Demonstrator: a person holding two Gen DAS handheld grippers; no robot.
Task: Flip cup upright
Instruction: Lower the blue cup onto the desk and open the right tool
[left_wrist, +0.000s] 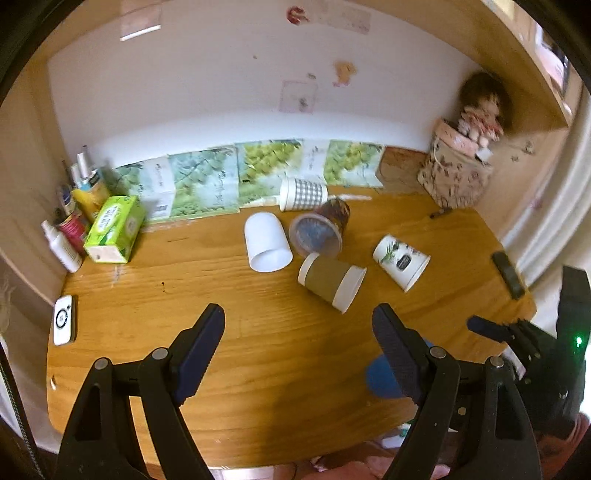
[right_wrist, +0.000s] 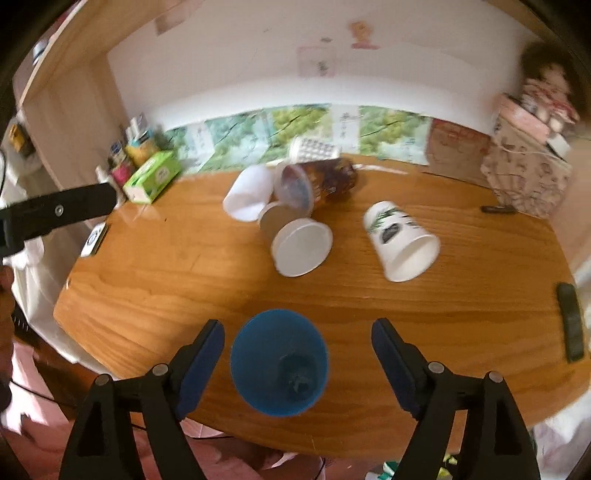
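Both my wrist cams sit behind their jaws, angled down over the near counter (left_wrist: 258, 369) edge, facing the back wall. Left cam sits farther left. Both see the tipped cup cluster (left_wrist: 317, 236) ahead of the jaws; blue cup (right_wrist: 279, 365) is close between my right jaws.

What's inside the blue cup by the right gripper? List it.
The blue cup stands upright between the open right gripper fingers, mouth up. Inside shows only its blue wall and a dark blurry patch at the bottom; whether that is an object or shadow is unclear.
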